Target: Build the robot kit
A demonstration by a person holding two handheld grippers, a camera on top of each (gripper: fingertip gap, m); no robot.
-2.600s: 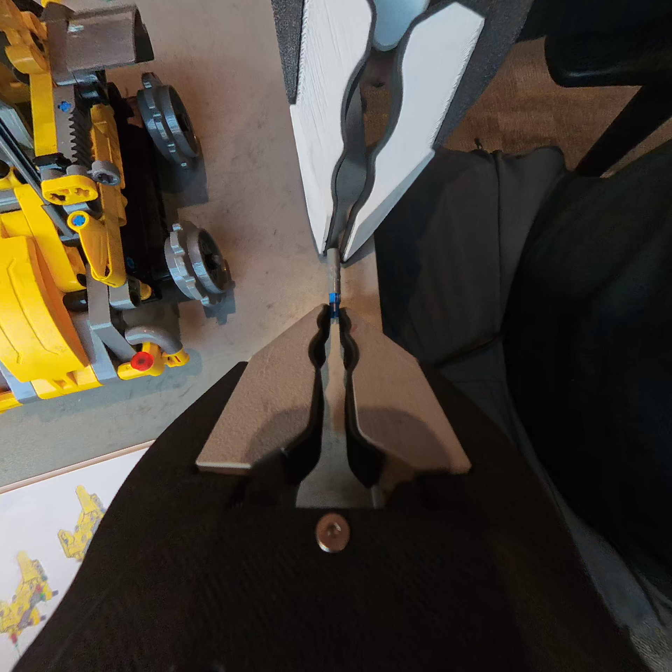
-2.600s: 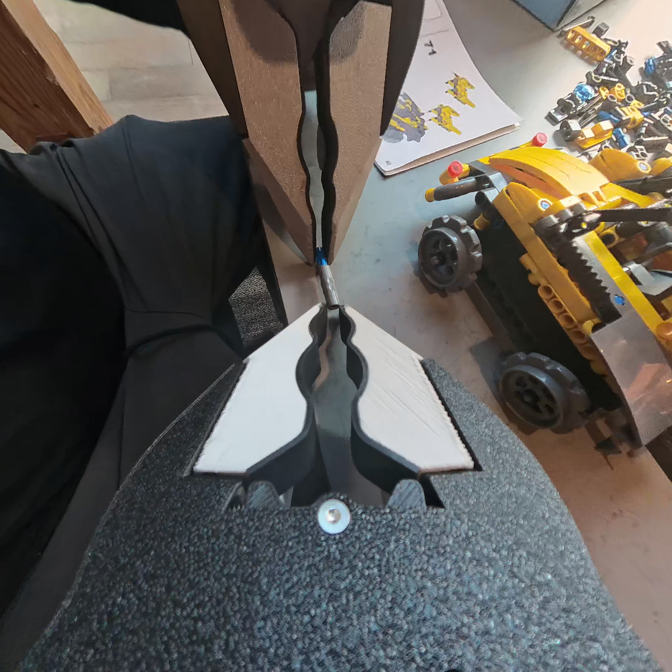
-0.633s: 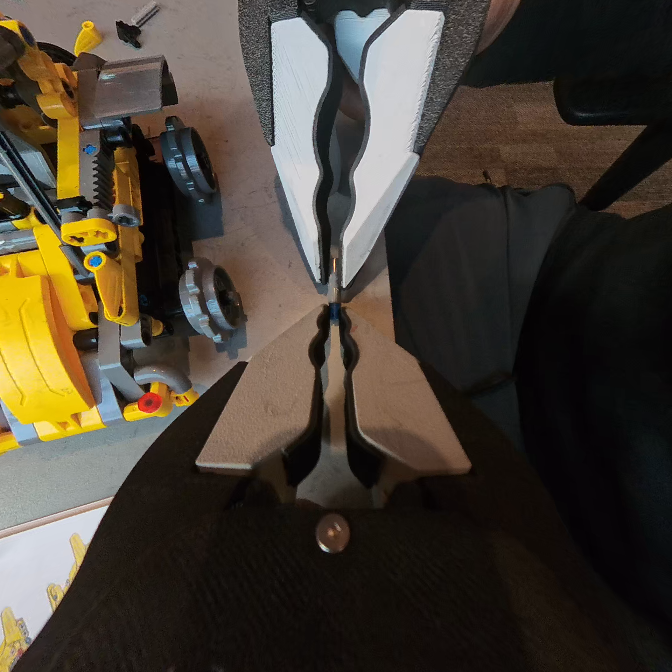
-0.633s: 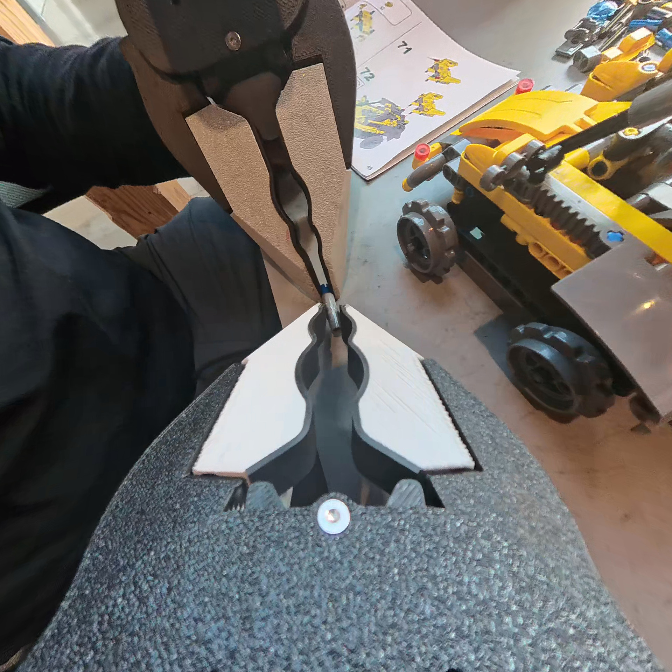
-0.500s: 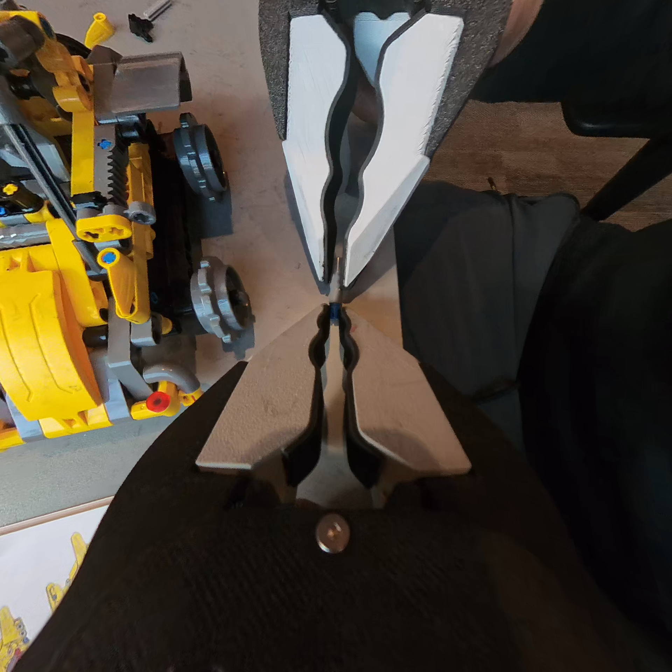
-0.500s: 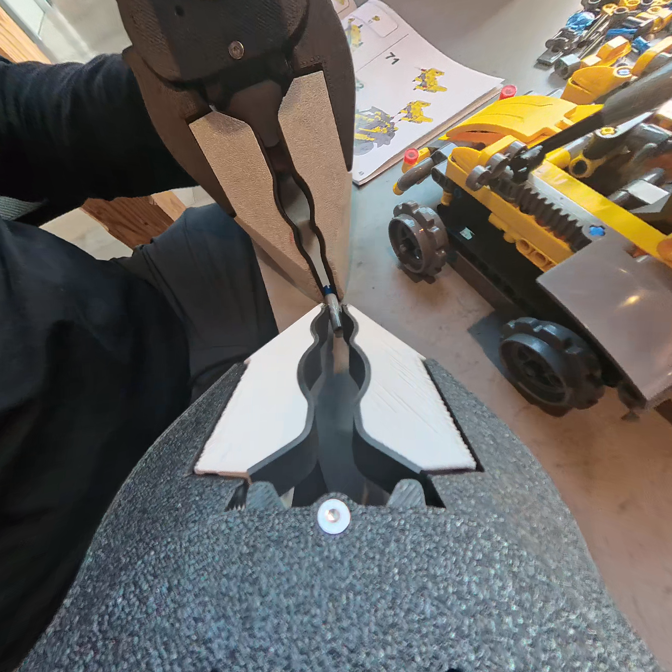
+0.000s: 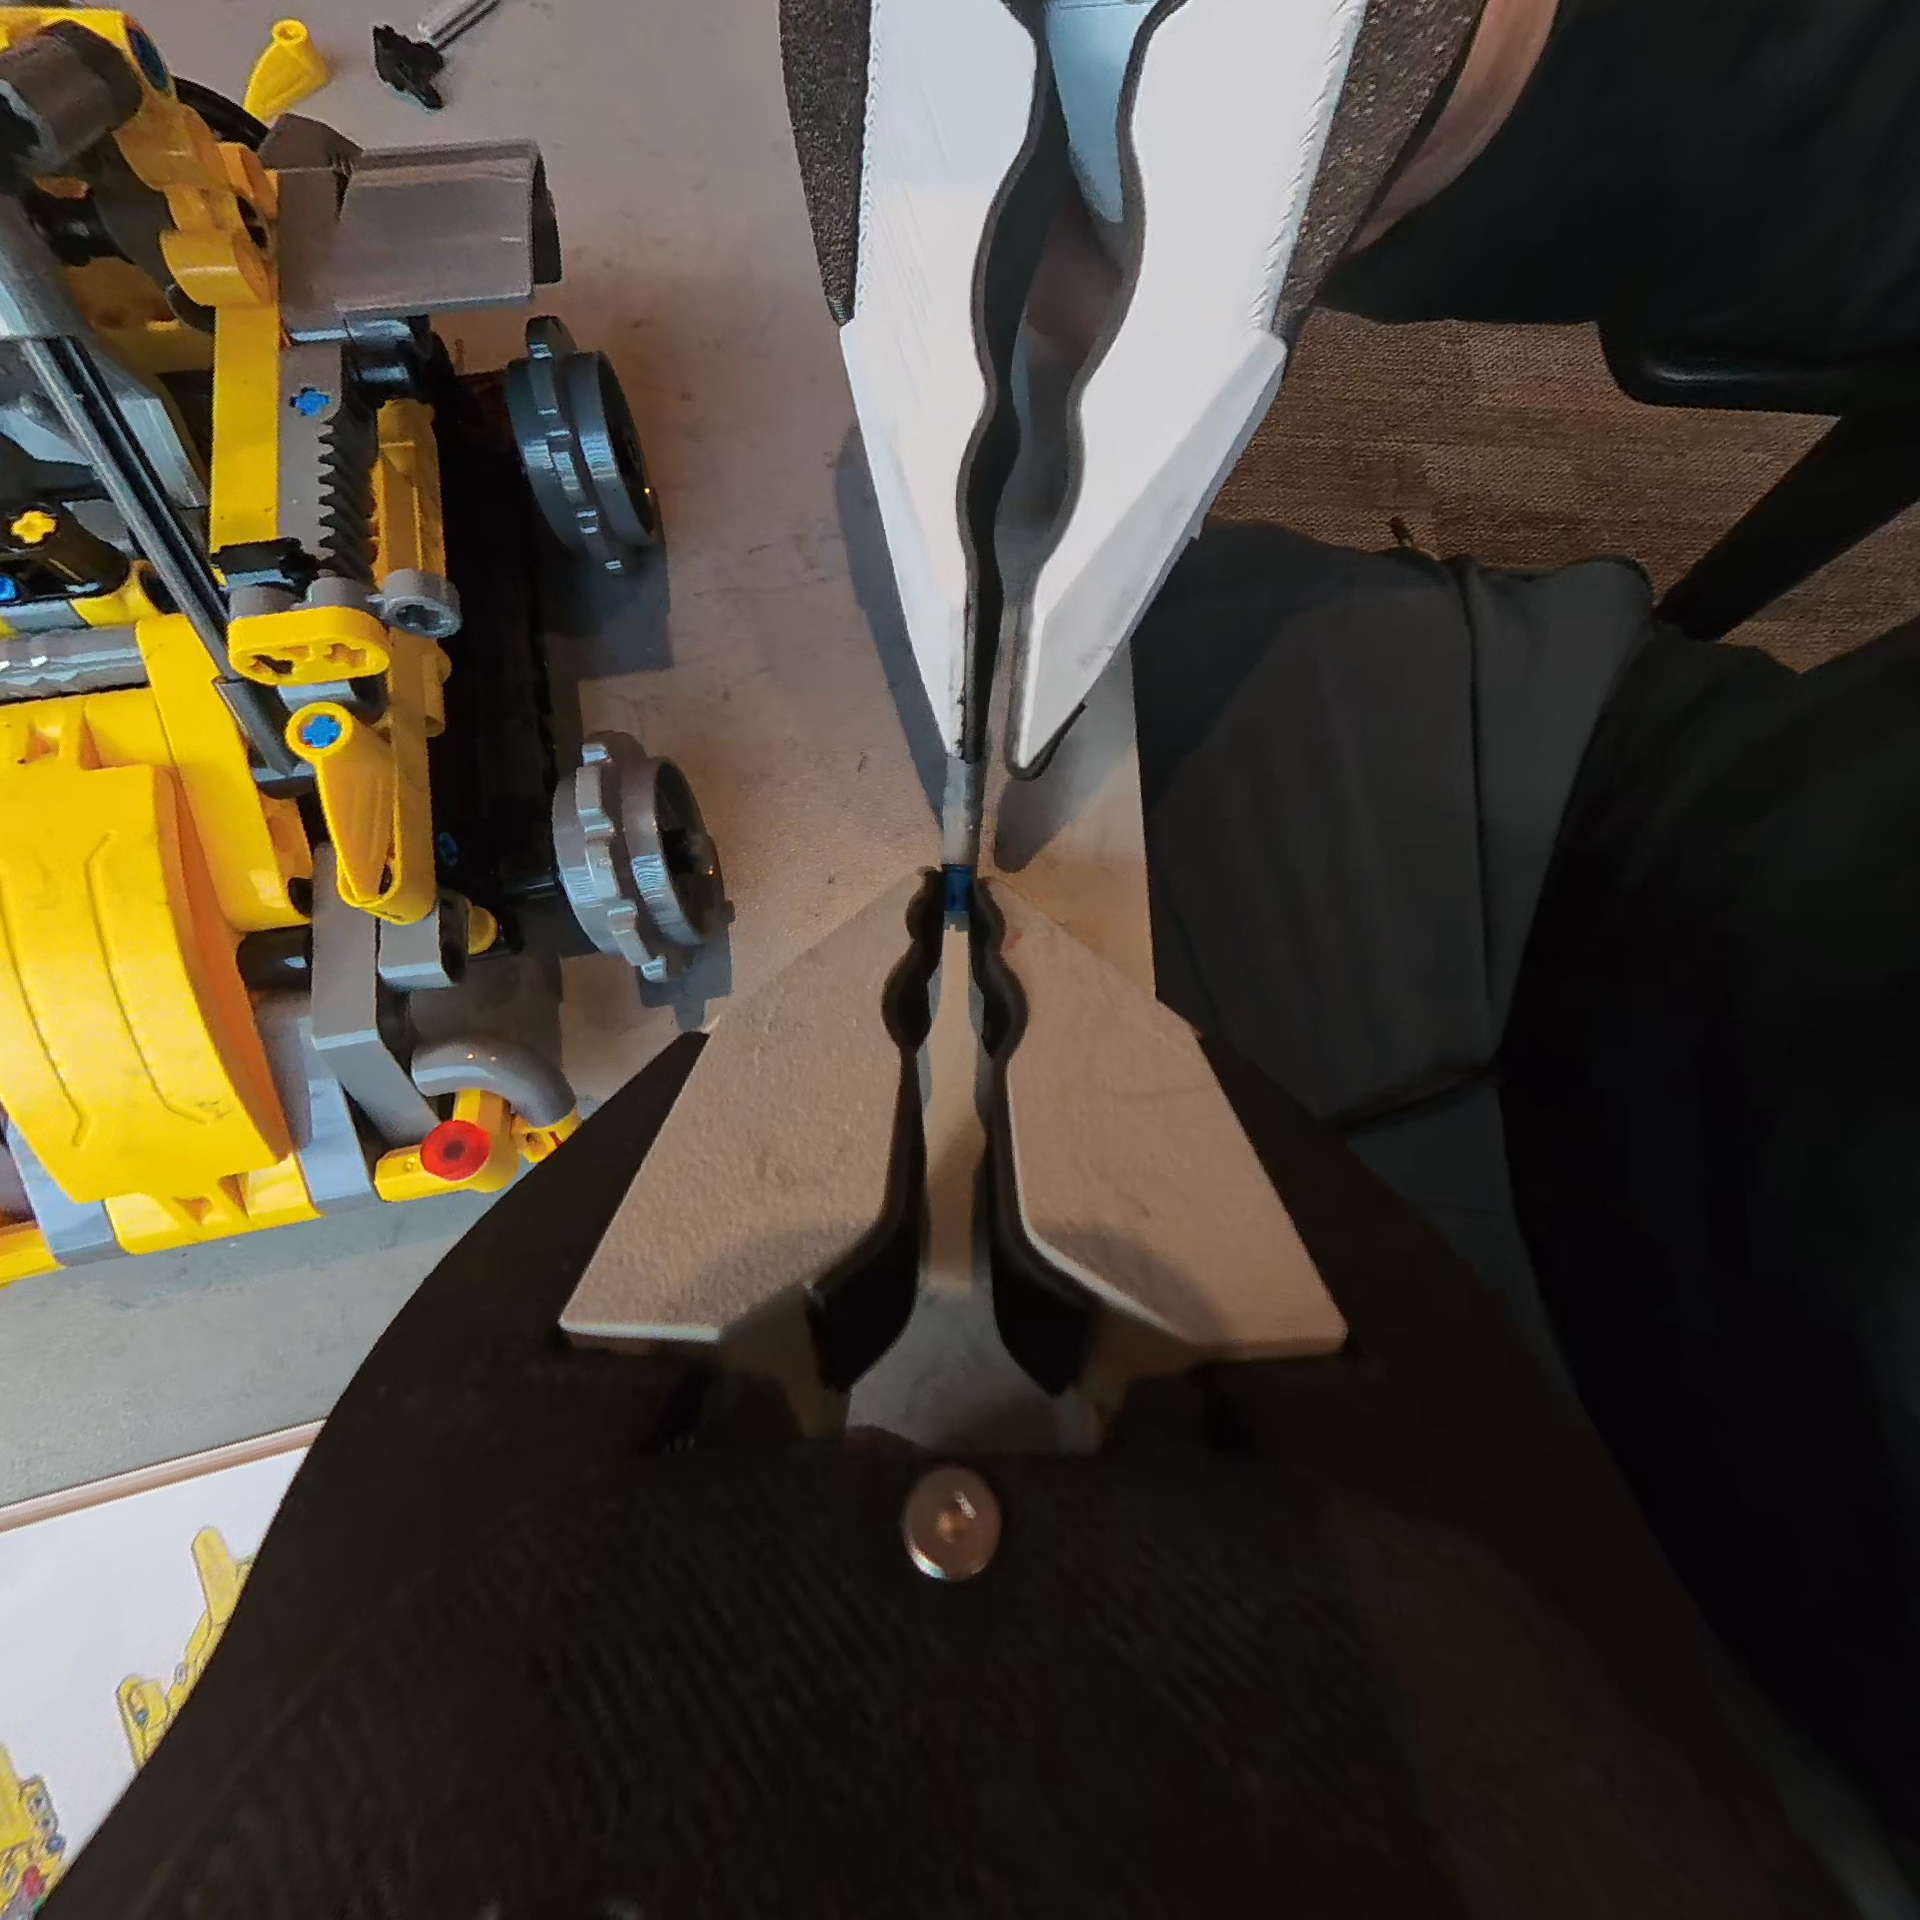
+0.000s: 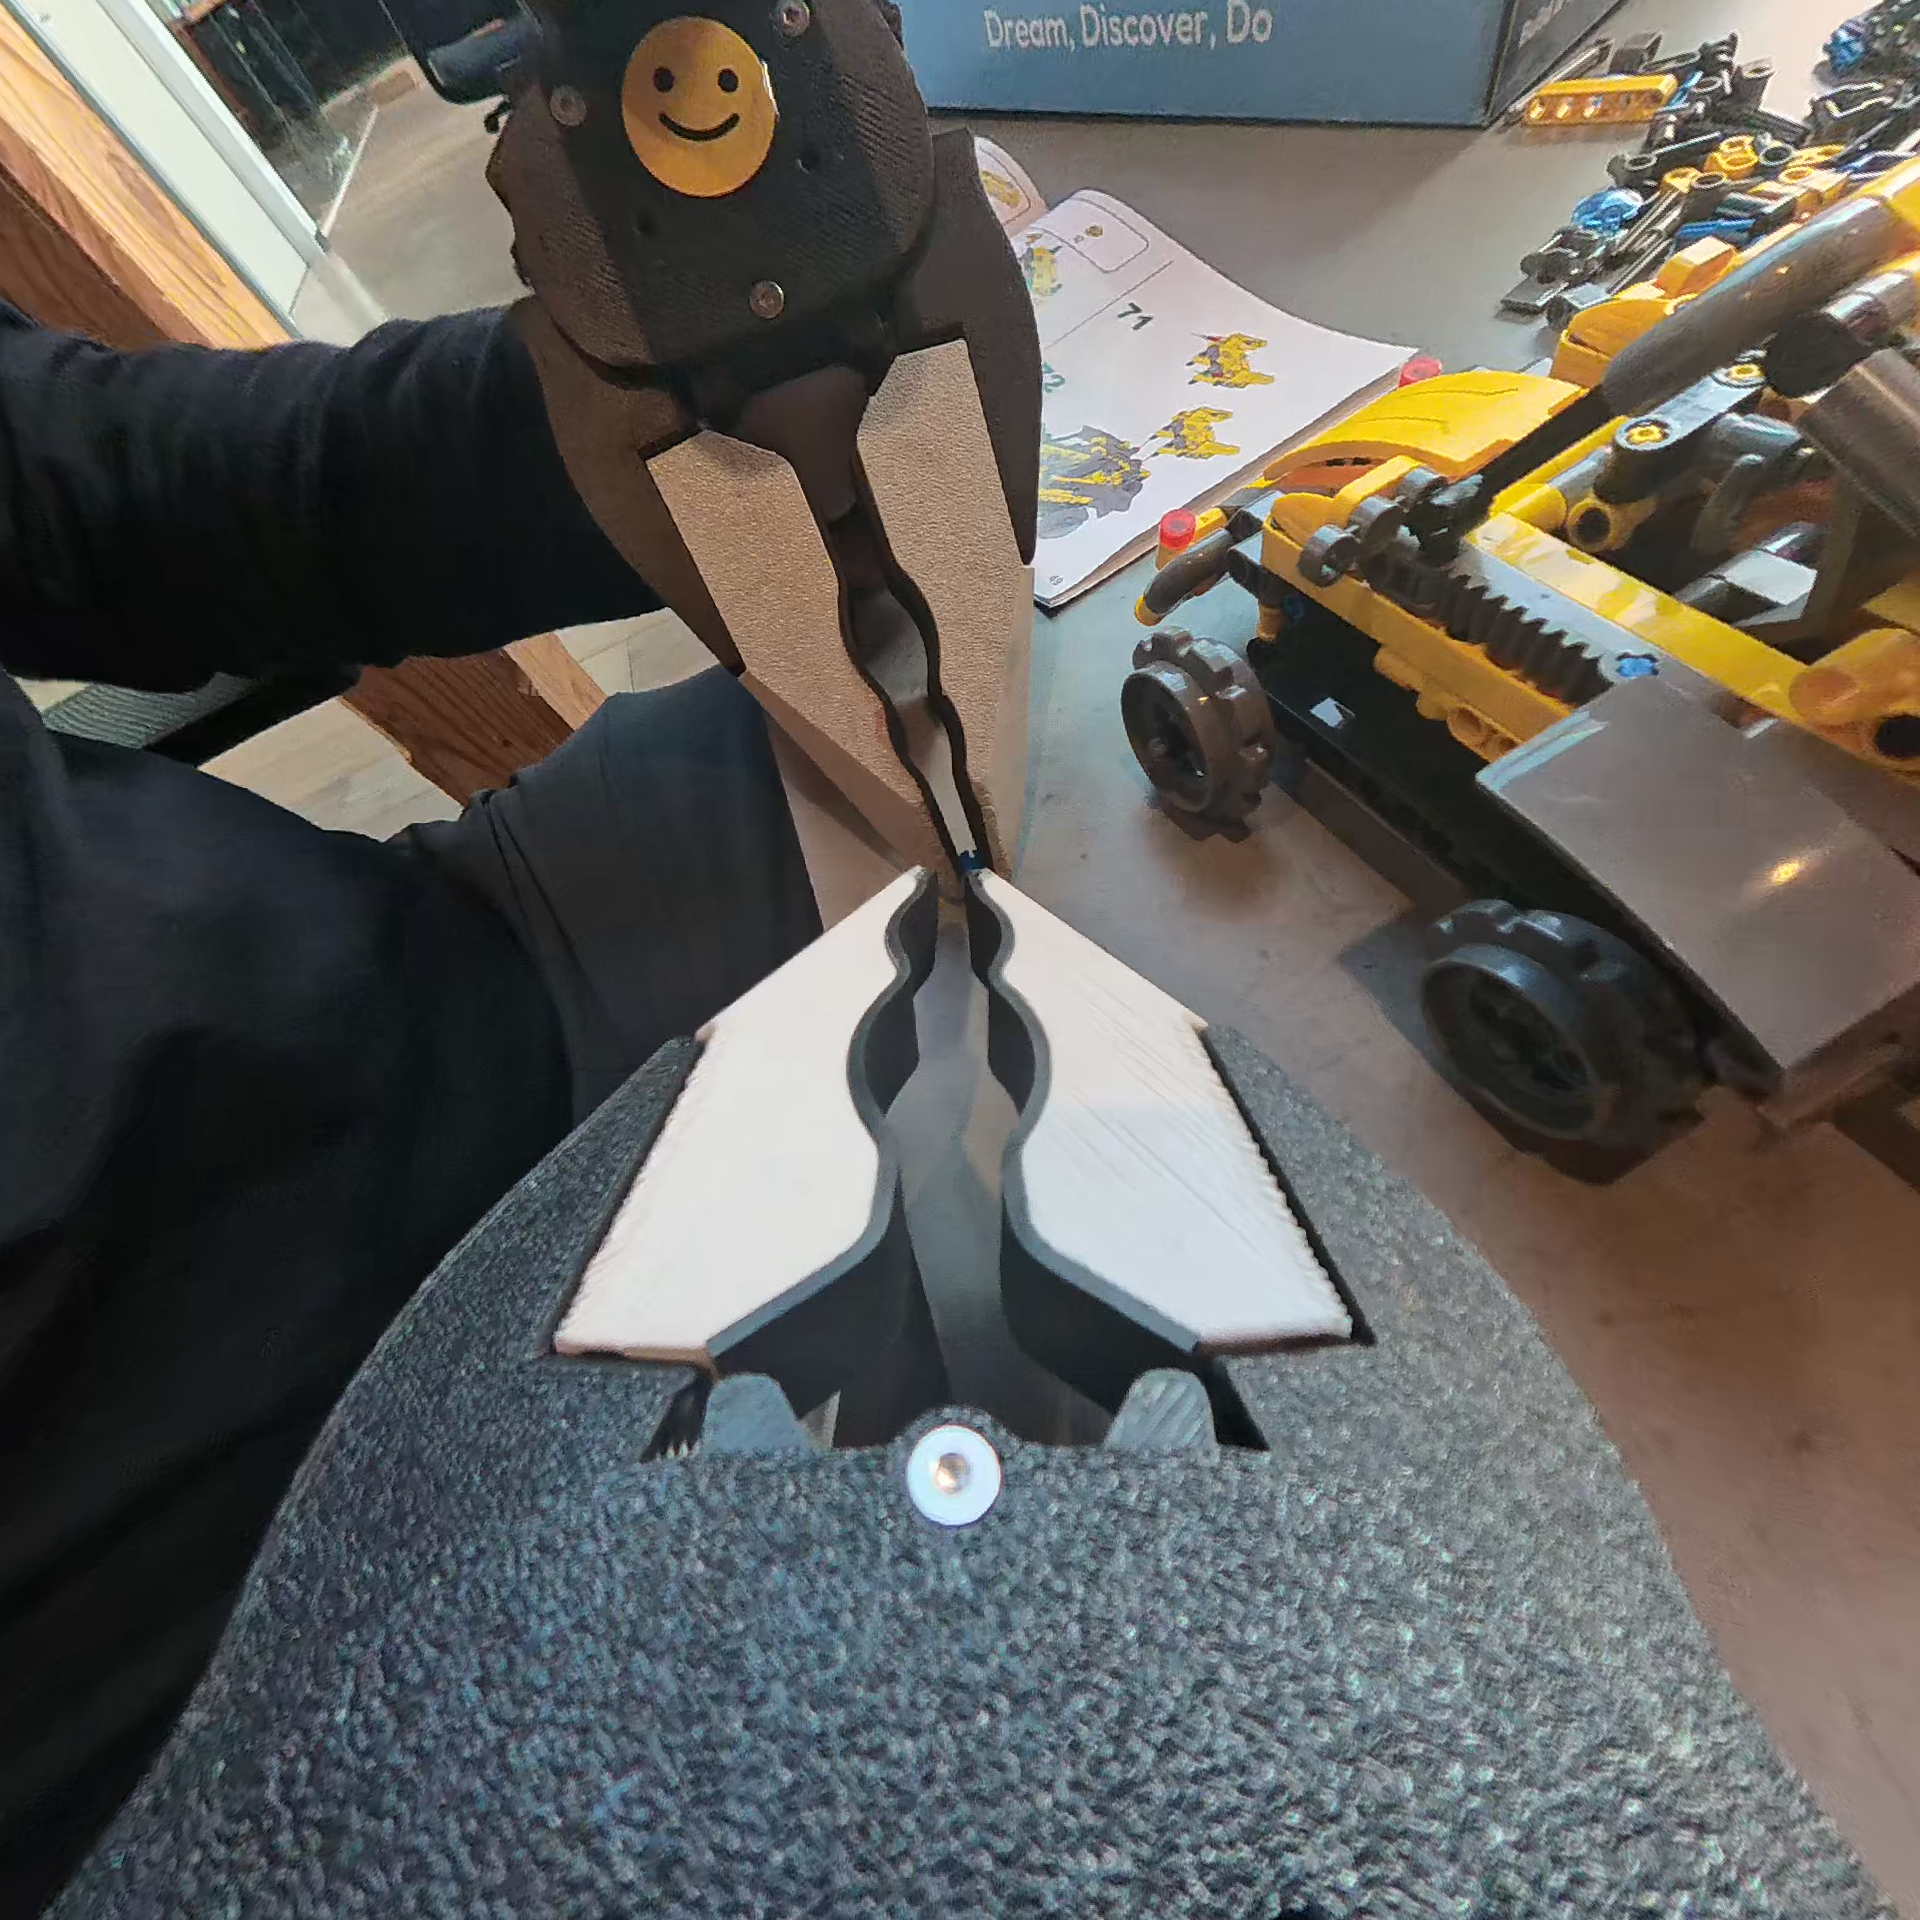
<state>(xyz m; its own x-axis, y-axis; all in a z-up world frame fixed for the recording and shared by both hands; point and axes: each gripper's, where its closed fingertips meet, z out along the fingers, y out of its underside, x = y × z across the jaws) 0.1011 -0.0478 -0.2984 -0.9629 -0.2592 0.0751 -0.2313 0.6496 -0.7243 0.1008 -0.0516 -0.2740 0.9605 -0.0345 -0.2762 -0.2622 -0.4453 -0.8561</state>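
My left gripper (image 7: pixel 956 896), with tan fingers, is shut on the blue end of a small blue pin (image 7: pixel 956 889). A short grey sleeve (image 7: pixel 964 808) sits on the pin's far end. My right gripper (image 7: pixel 987 761), with white fingers, is shut on that grey sleeve. The two grippers meet tip to tip just above the table edge. In the right wrist view my right gripper (image 8: pixel 949 883) points at the left gripper (image 8: pixel 971 844). Only a speck of the blue pin (image 8: pixel 969 858) shows between them.
A yellow and grey toy vehicle (image 7: pixel 135 935) with grey wheels stands on the table (image 7: pixel 748 260), also in the right wrist view (image 8: pixel 1558 582). An open instruction booklet (image 8: pixel 1195 416), loose parts (image 8: pixel 1714 156) and a blue box (image 8: pixel 1195 62) lie behind. A person's dark clothing (image 8: pixel 312 935) is close by. My left and right fingertips are right by each other.
The two grippers have drawn closer, so less of the grey sleeve shows between the tips. The left gripper has tilted more upright in the right wrist view. Both stay shut.
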